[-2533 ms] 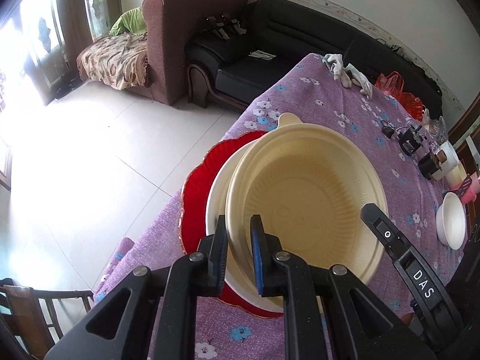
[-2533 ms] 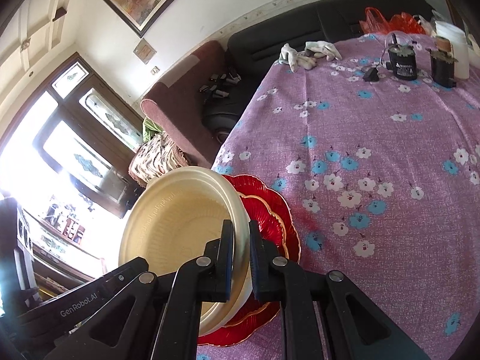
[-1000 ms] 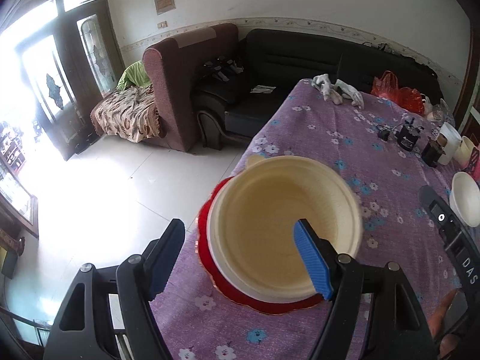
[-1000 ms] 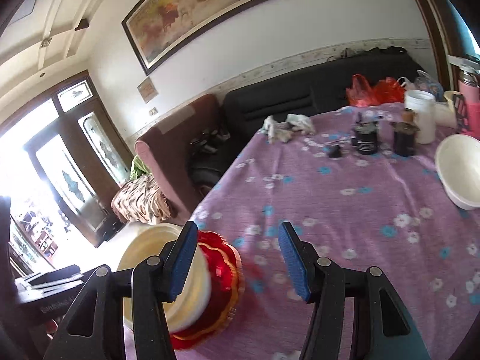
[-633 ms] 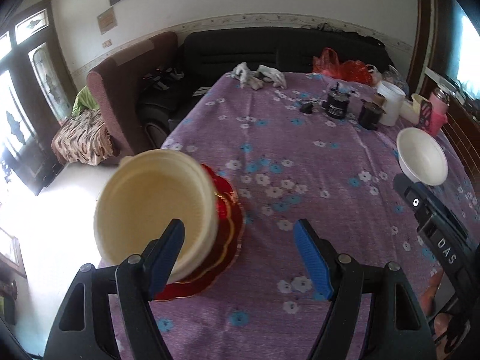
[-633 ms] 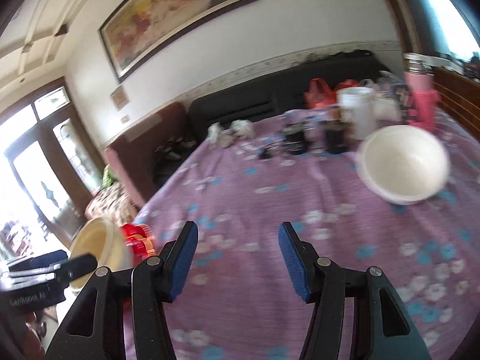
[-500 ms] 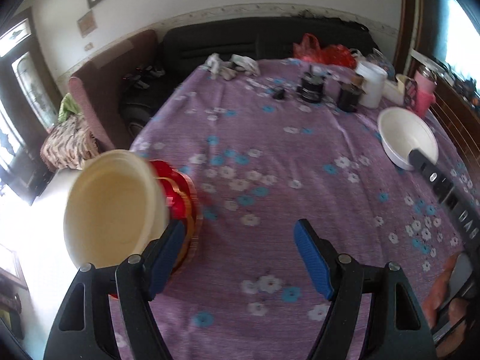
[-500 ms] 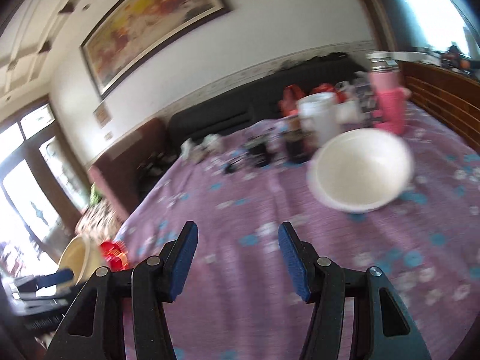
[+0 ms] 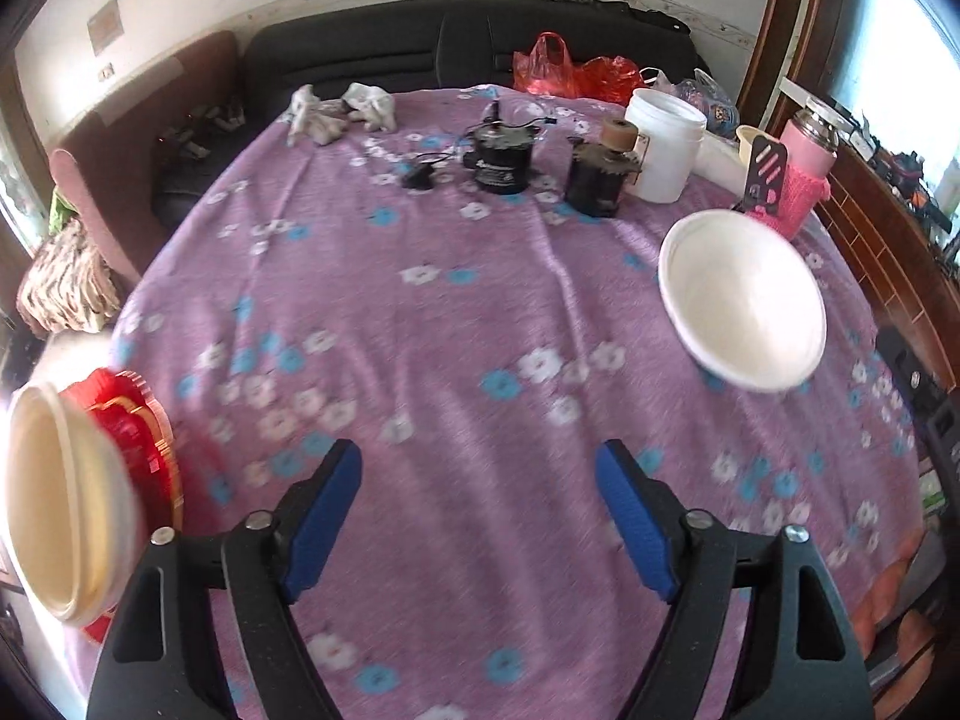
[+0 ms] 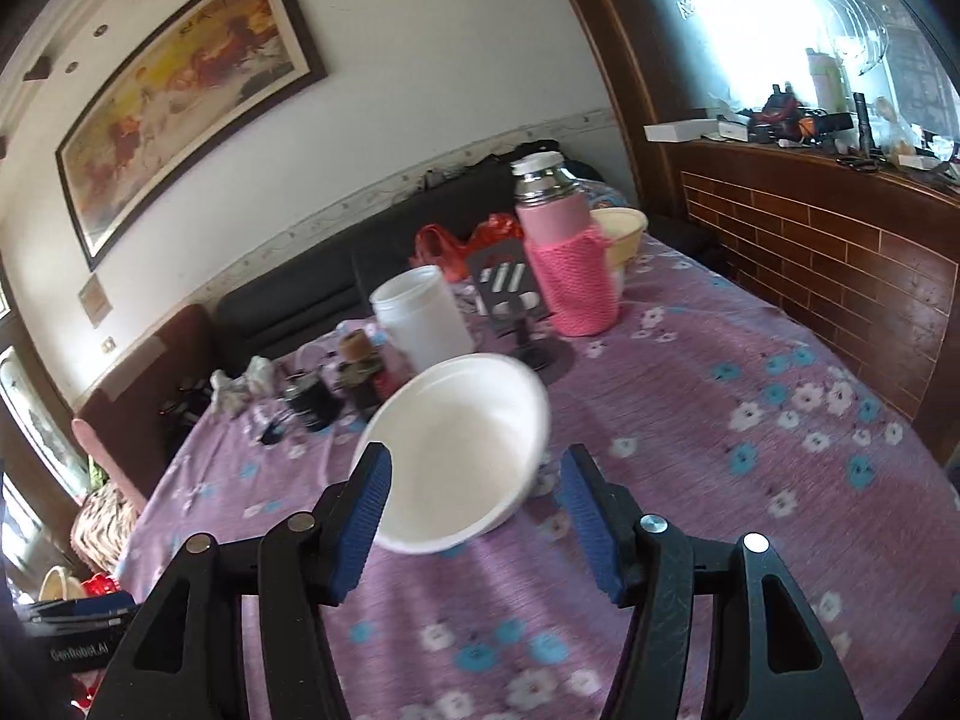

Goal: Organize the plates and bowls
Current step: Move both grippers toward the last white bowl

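A white bowl [image 9: 741, 300] [image 10: 453, 447] sits upright on the purple flowered tablecloth [image 9: 456, 360] at the right. My right gripper [image 10: 474, 501] hovers just in front of it, jaws opening, the bowl's near rim showing between the blue pads with no contact. My left gripper [image 9: 480, 510] is over bare cloth, jaws opening, nothing between them. At the far left edge stands the stack: a cream bowl [image 9: 54, 504] on a red plate [image 9: 141, 426]. The stack also shows small at the left of the right wrist view, as the cream bowl [image 10: 57, 585].
At the back of the table stand a white jar [image 9: 663, 144], two black motor-like parts [image 9: 501, 159], a pink flask [image 10: 567, 258], a cream cup [image 10: 621, 231] and crumpled gloves [image 9: 339, 111]. A wooden sideboard [image 10: 840, 264] borders the right side; sofas lie beyond.
Both grippers let go of the cream bowl on the stack, opened and swung right across the table. The white bowl now lies close before the right gripper; the stack has slid to the left edge.
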A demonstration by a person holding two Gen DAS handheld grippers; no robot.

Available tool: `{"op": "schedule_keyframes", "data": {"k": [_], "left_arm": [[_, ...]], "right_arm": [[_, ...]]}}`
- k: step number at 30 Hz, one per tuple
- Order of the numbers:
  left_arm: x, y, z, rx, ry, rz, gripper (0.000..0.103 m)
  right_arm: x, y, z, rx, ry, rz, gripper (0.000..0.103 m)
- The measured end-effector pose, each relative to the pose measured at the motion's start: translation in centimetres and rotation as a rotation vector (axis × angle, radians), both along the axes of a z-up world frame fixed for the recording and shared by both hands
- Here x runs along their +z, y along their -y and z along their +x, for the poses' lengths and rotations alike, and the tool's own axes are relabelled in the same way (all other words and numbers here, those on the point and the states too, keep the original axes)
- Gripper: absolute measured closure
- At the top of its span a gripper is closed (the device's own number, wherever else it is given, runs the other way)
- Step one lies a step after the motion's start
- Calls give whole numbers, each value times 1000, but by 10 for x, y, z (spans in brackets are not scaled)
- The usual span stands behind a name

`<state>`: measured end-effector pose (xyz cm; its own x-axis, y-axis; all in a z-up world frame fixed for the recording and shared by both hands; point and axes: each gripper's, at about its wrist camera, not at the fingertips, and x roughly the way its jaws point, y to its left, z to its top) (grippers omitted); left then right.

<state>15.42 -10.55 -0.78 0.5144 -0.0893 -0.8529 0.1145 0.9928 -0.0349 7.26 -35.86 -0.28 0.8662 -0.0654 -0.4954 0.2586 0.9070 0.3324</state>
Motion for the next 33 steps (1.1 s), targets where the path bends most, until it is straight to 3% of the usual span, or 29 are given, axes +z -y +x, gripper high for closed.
{"op": "schedule_keyframes", "data": {"k": [4,15,22,33], "left_arm": [[-7,21,26,-2,-27,-36,22],[-32,76,81,-25,-91,-93,22],[-44,92,101,-40,-117,-139,22],[-54,104,110,-73,-144,-207,23]], "right_arm": [[-4,12,20,-4,-41,-18,38],[-24,40,60,5,-115,59,37],[-41,45,76,37,-146,140,37],[-53,47,81,28,-160,148,37]]}}
